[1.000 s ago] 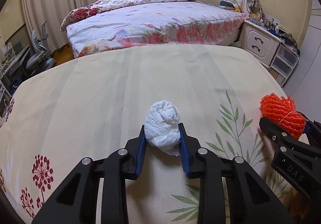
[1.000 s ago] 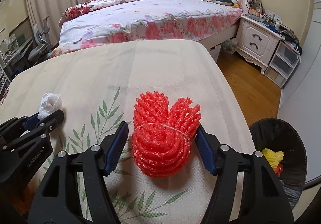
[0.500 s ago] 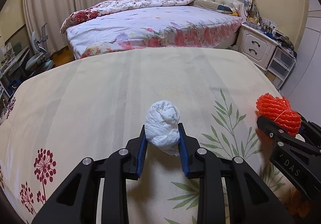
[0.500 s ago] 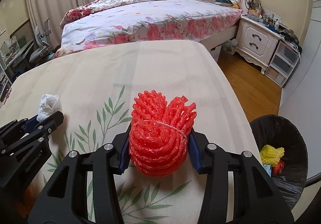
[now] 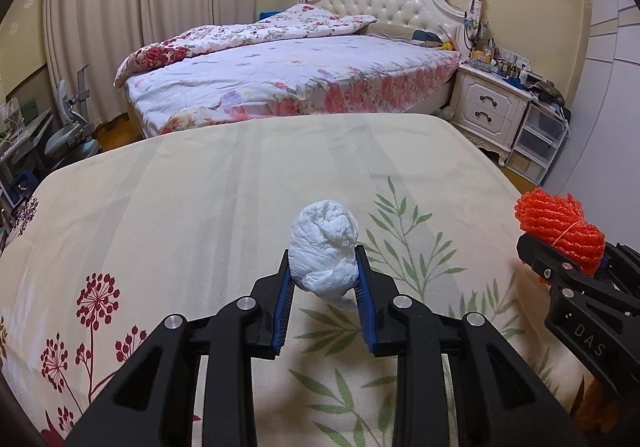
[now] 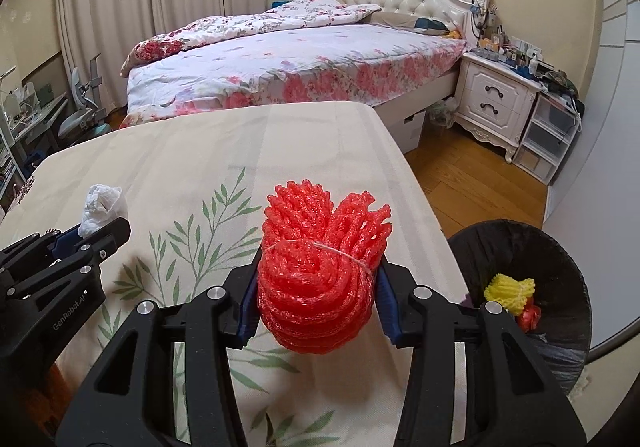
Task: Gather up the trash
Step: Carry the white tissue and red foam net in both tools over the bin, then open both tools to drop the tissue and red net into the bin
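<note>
Cream leaf-print cover (image 5: 240, 183) – floral bed (image 5: 288, 79) behind; left gripper (image 5: 323, 267) pinches tissue wad (image 5: 323, 253), right gripper (image 6: 316, 279) red foam net (image 6: 320, 271).

This is a bedroom in a home. A big bed (image 5: 292, 87) with a flowery blanket (image 5: 248, 35) and a soft white headboard (image 5: 384, 3) sits at the top middle. A white nightstand (image 5: 490, 109) stands at its right, and long curtains (image 5: 132, 7) hang at upper left.
</note>
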Action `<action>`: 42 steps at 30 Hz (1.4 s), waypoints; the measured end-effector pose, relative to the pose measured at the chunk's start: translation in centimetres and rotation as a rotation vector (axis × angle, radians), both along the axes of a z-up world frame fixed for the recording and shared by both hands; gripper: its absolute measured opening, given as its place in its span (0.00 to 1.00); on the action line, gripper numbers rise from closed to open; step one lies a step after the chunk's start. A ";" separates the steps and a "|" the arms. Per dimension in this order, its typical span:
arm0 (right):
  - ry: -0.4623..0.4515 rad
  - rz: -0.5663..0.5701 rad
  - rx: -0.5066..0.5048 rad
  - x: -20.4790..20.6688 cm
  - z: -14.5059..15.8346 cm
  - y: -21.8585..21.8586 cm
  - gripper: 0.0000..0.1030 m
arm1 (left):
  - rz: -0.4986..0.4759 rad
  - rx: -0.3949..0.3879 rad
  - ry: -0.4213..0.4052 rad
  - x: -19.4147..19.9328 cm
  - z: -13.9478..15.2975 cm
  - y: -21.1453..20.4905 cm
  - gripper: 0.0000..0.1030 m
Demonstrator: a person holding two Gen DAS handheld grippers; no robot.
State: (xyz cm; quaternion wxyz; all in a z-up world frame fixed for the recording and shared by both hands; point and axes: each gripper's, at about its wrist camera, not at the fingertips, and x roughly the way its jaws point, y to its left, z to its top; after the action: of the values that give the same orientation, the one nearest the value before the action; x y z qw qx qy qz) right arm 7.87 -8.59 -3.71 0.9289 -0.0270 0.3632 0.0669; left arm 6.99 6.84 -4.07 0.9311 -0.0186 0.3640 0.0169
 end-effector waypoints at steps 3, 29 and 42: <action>-0.030 -0.023 -0.010 -1.1 0.6 -1.1 0.45 | -0.025 0.000 -0.023 -0.6 0.5 -1.1 0.29; -0.128 -0.402 -0.054 -2.5 1.3 -16.8 0.45 | -0.350 0.012 -0.119 2.5 2.0 -17.8 0.29; -0.122 -0.464 -0.039 -1.5 0.0 -19.2 0.52 | -0.381 0.043 -0.104 4.2 0.8 -20.6 0.42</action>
State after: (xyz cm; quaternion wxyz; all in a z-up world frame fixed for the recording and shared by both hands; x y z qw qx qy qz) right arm 6.40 -27.80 -3.70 0.9390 0.0351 0.3039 -0.1573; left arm 11.18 -13.75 -3.28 0.9351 0.0697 0.3120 -0.1526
